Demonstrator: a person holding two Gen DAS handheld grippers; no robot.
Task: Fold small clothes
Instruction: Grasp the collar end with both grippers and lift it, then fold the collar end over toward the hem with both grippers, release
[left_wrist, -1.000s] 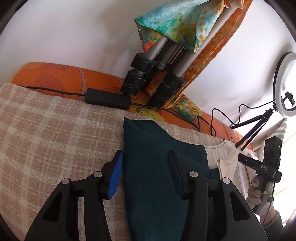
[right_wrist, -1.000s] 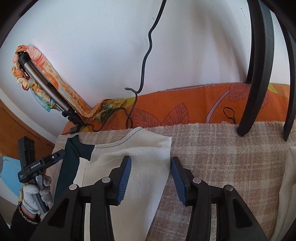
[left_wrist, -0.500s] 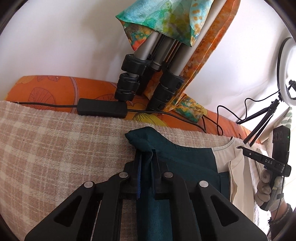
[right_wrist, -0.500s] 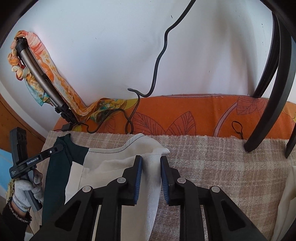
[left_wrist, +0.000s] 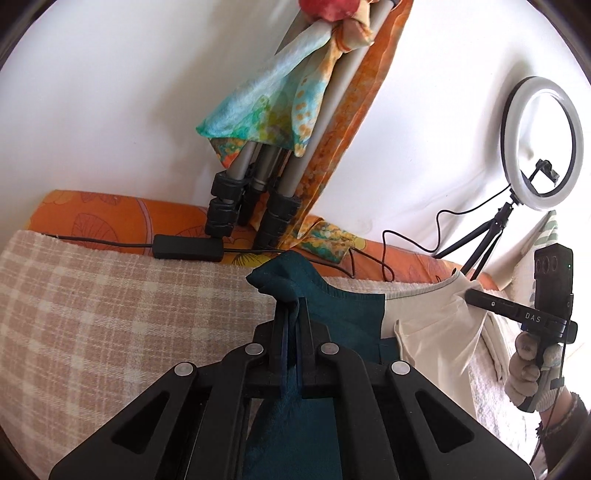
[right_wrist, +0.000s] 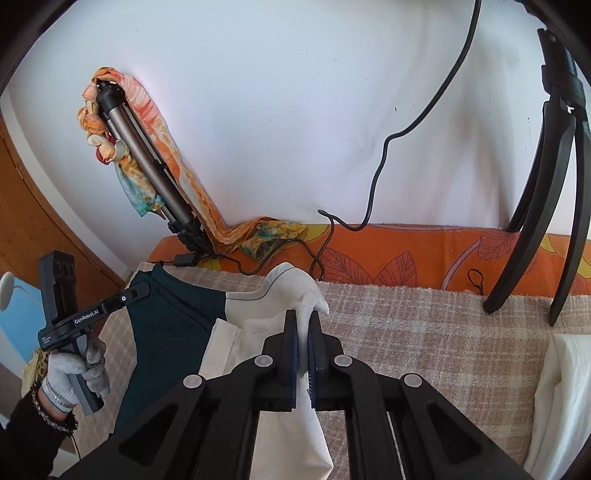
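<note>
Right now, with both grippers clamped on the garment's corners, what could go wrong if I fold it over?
1. The left gripper pinches only a small bunch of teal cloth; it may slip out.
2. The right gripper grips just the cream corner, so the fold could come out crooked.
3. A black cable lies just behind the garment and might snag.

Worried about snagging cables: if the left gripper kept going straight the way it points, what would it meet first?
Probably the black oblong adapter box and its cable on the orange cushion edge, then the tripod legs; depth is unclear.
</note>
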